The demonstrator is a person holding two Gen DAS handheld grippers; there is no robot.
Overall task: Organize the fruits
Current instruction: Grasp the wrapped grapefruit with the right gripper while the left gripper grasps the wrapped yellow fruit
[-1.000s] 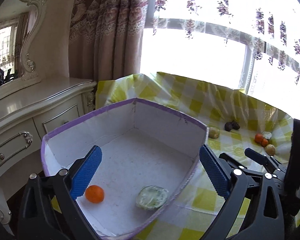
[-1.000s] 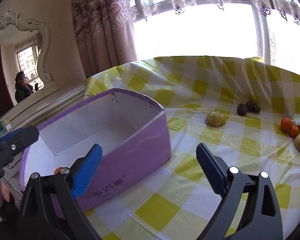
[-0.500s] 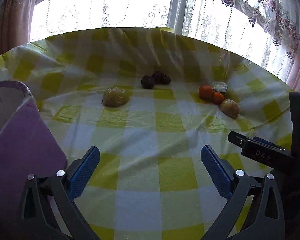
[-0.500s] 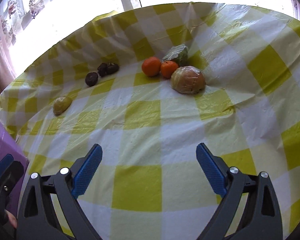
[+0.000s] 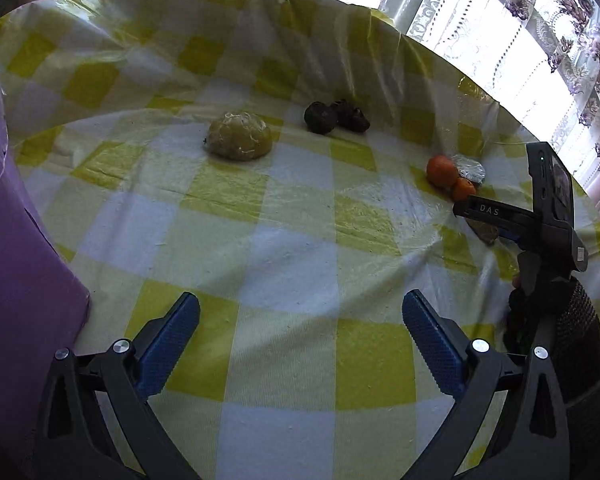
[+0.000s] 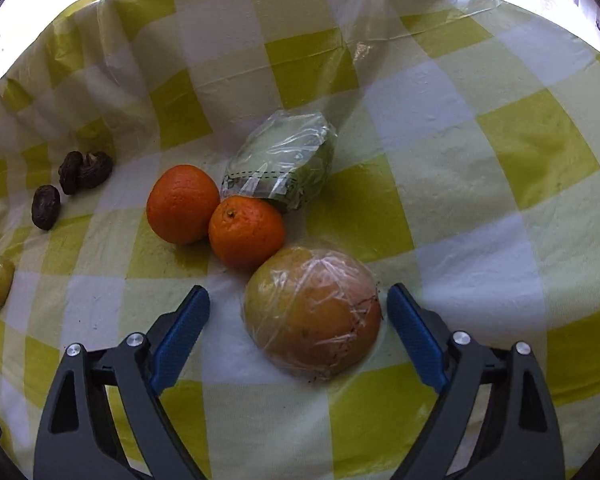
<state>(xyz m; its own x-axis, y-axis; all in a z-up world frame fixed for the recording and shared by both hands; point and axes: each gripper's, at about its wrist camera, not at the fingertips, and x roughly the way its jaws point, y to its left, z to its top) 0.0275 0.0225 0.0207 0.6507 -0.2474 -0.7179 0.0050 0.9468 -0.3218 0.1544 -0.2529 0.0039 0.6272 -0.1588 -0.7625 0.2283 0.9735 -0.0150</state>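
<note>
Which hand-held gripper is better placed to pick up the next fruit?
Right. The right hand-held gripper is open with the plastic-wrapped fruit between its fingers. The left hand-held gripper is open over bare tablecloth, far from any fruit.

- right gripper [image 6: 298, 308] is spread wide and tilted down low over the surface, blue pads [image 6: 414, 330] well apart, nothing pinched between them
- left gripper [image 5: 300, 324] is spread wide too, hovering, nothing in it
- from the left wrist cam the right gripper's body sits off to the right, gloved hand [image 5: 556, 328] wrapped around it
</note>
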